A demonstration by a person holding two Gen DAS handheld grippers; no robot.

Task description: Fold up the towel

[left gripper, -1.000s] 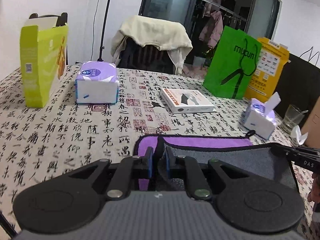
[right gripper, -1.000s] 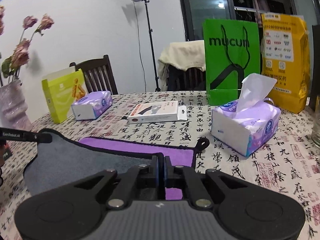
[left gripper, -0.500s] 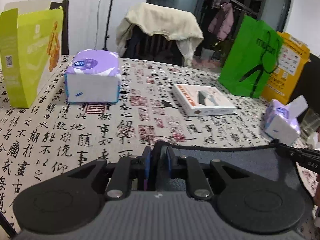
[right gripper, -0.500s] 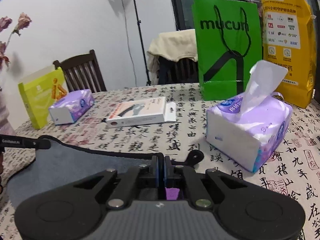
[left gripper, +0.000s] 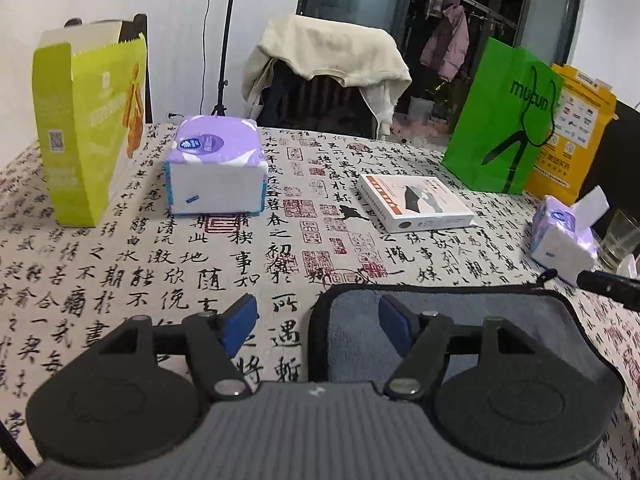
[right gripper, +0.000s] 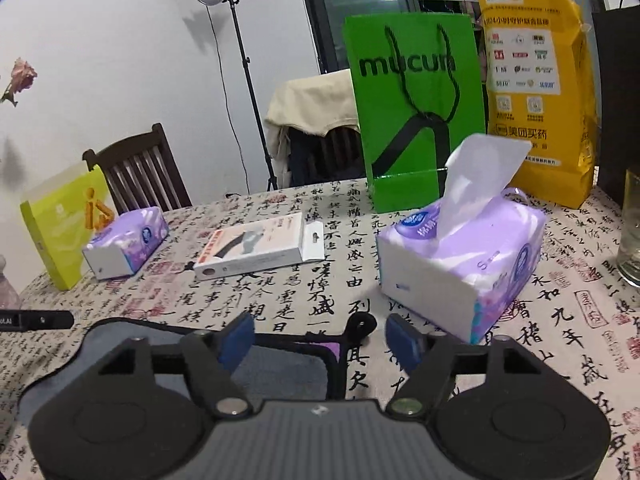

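Both tools are gaping wide, left tool (left gripper: 316, 320) and right tool (right gripper: 320, 334) straddling the towel's (left gripper: 460, 312) corners; near half hiding under them.

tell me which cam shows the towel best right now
The left wrist view: the towel lies wide and grey past the open left claw, its dark edging visible. The right wrist view shows only part of it, largely hidden behind the open right claw.

Towel (left gripper: 460, 312) flat on table (left gripper: 120, 280), near edge. Flat box (left gripper: 416, 202) behind it, tissue pack (left gripper: 216, 168) far left, shopping bag (left gripper: 504, 120) behind right.
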